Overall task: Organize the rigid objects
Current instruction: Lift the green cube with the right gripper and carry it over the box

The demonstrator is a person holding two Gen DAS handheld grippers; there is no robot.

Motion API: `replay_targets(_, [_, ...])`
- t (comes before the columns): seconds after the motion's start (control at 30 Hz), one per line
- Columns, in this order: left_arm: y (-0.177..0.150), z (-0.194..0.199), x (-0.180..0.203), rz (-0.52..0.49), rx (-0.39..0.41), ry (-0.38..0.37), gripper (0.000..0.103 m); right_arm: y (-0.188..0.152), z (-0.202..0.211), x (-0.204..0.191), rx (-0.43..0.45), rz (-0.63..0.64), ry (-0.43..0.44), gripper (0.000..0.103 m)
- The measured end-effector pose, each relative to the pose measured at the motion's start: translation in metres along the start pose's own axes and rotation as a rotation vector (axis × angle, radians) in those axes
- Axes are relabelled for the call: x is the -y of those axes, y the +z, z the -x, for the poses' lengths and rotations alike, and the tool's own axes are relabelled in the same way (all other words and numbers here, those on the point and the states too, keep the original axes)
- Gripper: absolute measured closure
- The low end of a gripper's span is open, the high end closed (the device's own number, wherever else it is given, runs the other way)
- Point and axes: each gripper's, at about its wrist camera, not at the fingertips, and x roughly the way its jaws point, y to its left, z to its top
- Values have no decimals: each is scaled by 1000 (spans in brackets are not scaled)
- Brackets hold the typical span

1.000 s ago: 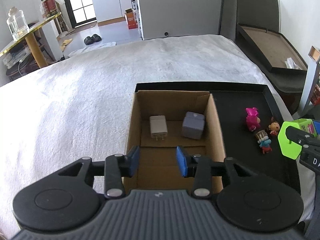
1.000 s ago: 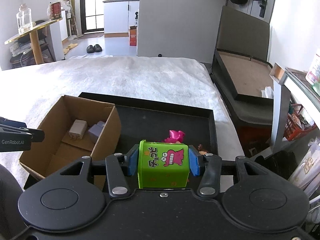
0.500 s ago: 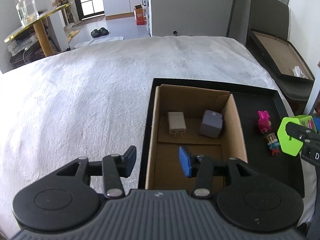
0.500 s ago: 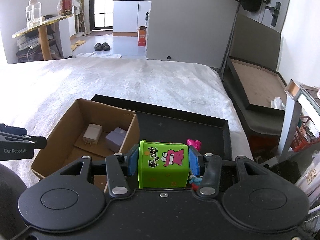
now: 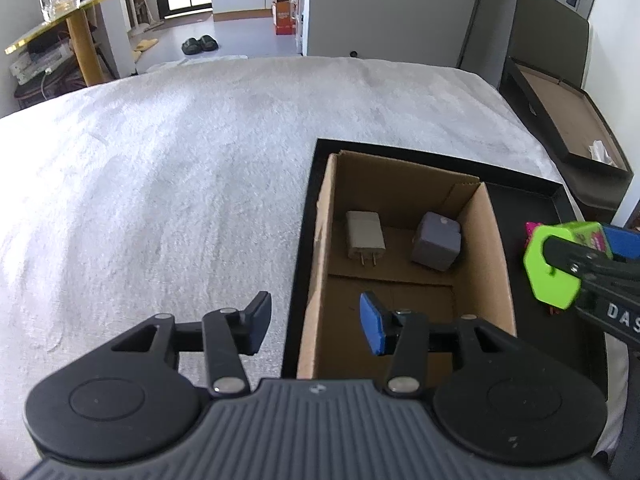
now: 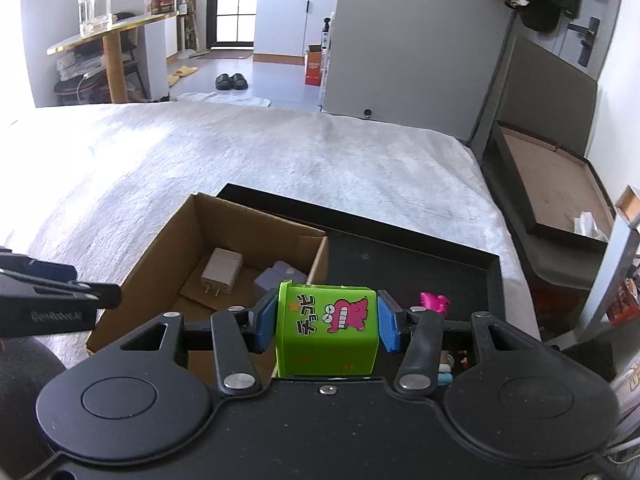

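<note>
Right wrist view: right gripper [image 6: 327, 323] clamps green box [image 6: 328, 334]; left gripper [image 5: 316, 320] gapes empty.

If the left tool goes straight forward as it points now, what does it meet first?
Probably the left wall of the brown cardboard box: the open left tool straddles that wall, one finger outside over the white bedcover, the other inside. Height is unclear, so it might pass just above the rim.

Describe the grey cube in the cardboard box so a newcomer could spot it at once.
Start at the black tray on the white bedspread; an open cardboard box sits in its left part. On the box floor lie two items side by side: the grey cube charger is the right one, blocky and lavender-grey, unlike the flat white plug adapter with its visible prongs.
</note>
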Motion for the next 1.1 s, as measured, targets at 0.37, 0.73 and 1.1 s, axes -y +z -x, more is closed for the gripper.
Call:
replay_targets(0.37, [-6, -28, 3, -1, -31, -52, 64, 10, -20, -23, -37, 41, 27, 53])
replay_targets(0.73, [-4, -37, -10, 43, -37, -61, 90, 22, -38, -47, -63, 90, 93, 53])
replay_targets(1.1, [-6, -41, -18, 58, -42, -78, 94, 29, -51, -70, -79, 128, 147, 53])
